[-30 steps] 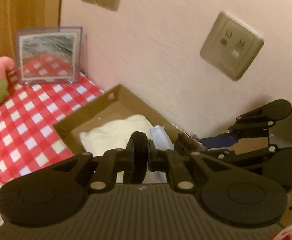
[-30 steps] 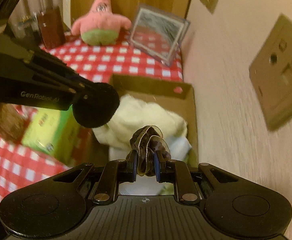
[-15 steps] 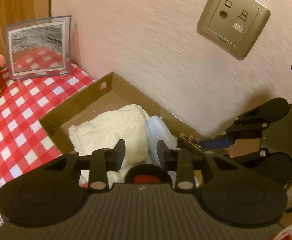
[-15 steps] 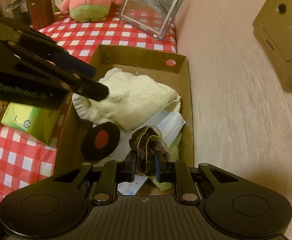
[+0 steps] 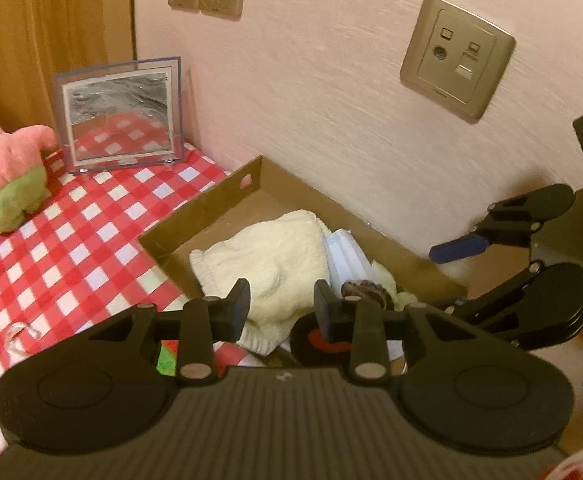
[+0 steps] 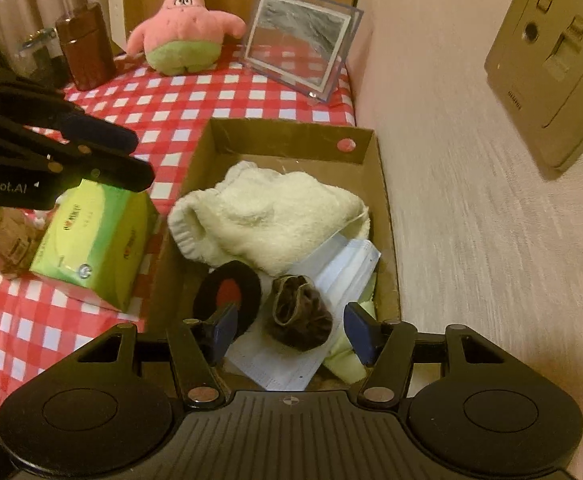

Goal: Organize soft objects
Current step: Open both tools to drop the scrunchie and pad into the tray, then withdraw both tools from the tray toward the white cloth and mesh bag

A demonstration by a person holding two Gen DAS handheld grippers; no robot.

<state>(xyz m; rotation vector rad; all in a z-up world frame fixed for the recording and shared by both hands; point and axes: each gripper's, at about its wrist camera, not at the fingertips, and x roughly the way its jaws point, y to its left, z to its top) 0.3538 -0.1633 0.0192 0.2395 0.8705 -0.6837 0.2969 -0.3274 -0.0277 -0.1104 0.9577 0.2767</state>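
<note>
I count towel, mask, black pad and brown scrunchie inside the cardboard box. Right gripper jaws are opening, scrunchie lying loose between them; left gripper spread, empty. Plush star remains outside (possibly next).

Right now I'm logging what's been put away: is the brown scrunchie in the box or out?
In. The scrunchie lies on the paper inside the box, between the right gripper's opening jaws, touching neither pad.

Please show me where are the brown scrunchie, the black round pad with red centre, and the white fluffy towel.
brown scrunchie (image 6: 301, 322): right wrist view, its middle.
black round pad (image 6: 227, 292): right wrist view, red centre.
white fluffy towel (image 6: 275, 216): right wrist view, top surface.
</note>
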